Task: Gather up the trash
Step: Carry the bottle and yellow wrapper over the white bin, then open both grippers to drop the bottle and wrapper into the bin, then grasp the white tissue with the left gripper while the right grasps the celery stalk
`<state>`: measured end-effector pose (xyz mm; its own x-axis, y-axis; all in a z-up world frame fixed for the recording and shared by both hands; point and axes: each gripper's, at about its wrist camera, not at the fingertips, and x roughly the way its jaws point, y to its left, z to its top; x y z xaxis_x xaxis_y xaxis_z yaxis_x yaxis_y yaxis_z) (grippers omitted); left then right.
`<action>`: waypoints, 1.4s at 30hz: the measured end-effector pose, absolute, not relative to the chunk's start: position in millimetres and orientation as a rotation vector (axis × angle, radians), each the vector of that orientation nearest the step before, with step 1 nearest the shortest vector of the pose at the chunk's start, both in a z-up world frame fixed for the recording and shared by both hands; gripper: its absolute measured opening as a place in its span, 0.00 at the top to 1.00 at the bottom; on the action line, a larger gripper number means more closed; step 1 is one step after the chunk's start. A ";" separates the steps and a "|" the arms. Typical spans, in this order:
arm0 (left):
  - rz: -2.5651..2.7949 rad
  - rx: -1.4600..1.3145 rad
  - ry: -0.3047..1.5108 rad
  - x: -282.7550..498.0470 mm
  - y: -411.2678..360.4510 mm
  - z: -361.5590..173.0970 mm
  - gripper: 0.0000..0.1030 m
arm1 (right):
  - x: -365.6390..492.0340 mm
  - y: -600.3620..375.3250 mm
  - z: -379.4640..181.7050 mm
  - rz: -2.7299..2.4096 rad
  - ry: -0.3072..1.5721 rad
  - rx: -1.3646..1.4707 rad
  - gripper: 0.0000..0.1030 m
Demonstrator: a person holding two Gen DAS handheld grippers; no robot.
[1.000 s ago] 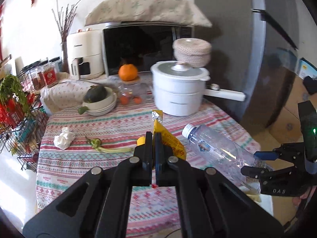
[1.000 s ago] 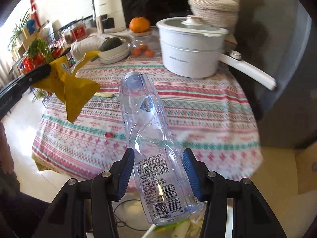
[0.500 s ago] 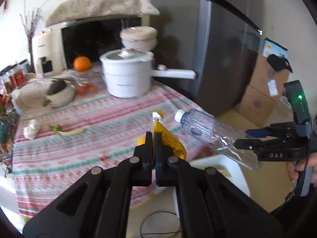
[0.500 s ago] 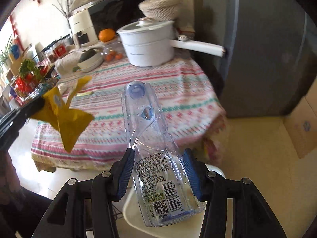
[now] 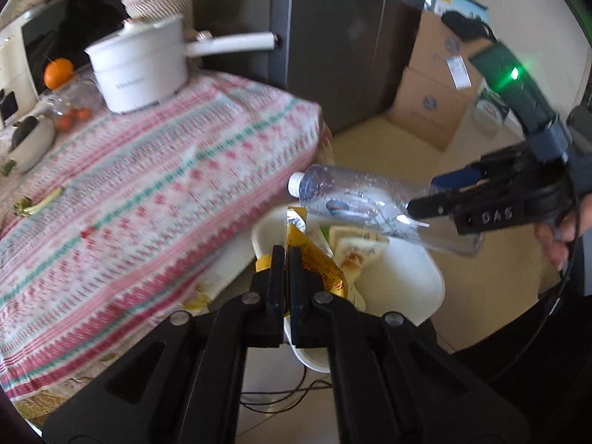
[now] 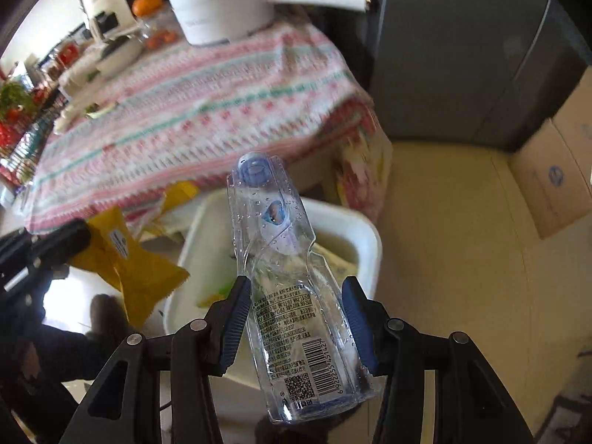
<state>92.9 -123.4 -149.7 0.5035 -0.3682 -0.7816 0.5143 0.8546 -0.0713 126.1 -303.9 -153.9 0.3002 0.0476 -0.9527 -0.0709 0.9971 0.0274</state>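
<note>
Jaws clenched: left gripper [image 5: 286, 259] one yellow wrapper [image 5: 314, 259], right gripper [image 6: 294, 318] one bottle [image 6: 285, 296], above one bin [image 6: 364, 229].

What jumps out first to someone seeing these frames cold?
The crushed clear plastic bottle clamped in the right gripper, hanging over the white trash bin on the floor beside the table. Next, the yellow wrapper pinched in the left gripper, also above the bin. Behind them, the white pot stands on the striped tablecloth.

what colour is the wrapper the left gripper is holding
Yellow, with a small white label; the wrapper shows best in the right wrist view.
</note>
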 end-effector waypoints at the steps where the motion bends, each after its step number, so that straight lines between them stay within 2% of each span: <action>1: -0.540 0.182 0.907 93.2 -125.9 -153.1 0.98 | 125.3 -306.0 -156.7 0.072 1.275 -0.020 0.50; 5: -0.551 0.198 0.921 90.3 -130.4 -158.4 0.97 | 123.1 -306.9 -165.0 0.075 1.315 -0.018 0.49; 8: -0.546 0.209 0.926 88.8 -132.7 -160.7 0.92 | 124.1 -302.3 -174.1 0.082 1.345 -0.003 0.47; 10: -0.533 0.209 0.927 89.5 -130.4 -160.0 0.80 | 127.5 -301.2 -180.2 0.076 1.374 -0.001 0.46; 12: -0.521 0.203 0.925 91.5 -126.5 -158.1 0.75 | 131.8 -301.4 -181.5 0.067 1.380 -0.001 0.40; 20: -0.461 0.203 0.894 100.1 -111.6 -141.0 0.58 | 139.5 -302.2 -165.6 0.074 1.325 0.042 0.37; 22: -0.438 0.208 0.882 102.6 -107.2 -134.2 0.49 | 142.0 -300.9 -160.8 0.076 1.310 0.049 0.36; 26: -0.379 0.209 0.849 107.0 -94.7 -118.0 0.41 | 142.7 -296.4 -141.8 0.076 1.250 0.042 0.33; 31: -0.305 0.187 0.792 113.5 -71.7 -95.0 0.23 | 142.0 -286.5 -108.4 0.067 1.136 0.035 0.29; 34: -0.263 0.175 0.767 119.6 -57.8 -83.7 0.20 | 141.6 -277.4 -86.8 0.069 1.053 0.036 0.27; 36: -0.238 0.165 0.755 124.2 -48.6 -77.5 0.19 | 141.7 -270.3 -71.4 0.071 0.984 0.040 0.19; 42: -0.147 0.147 0.725 139.4 -20.2 -61.7 0.17 | 145.1 -243.5 -39.0 0.068 0.815 0.014 0.14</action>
<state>139.4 -20.2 -61.7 0.7391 -0.0831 -0.6685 0.1846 0.9794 0.0823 145.1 -243.5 -39.0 0.6838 0.0658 -0.7267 -0.0548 0.9977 0.0387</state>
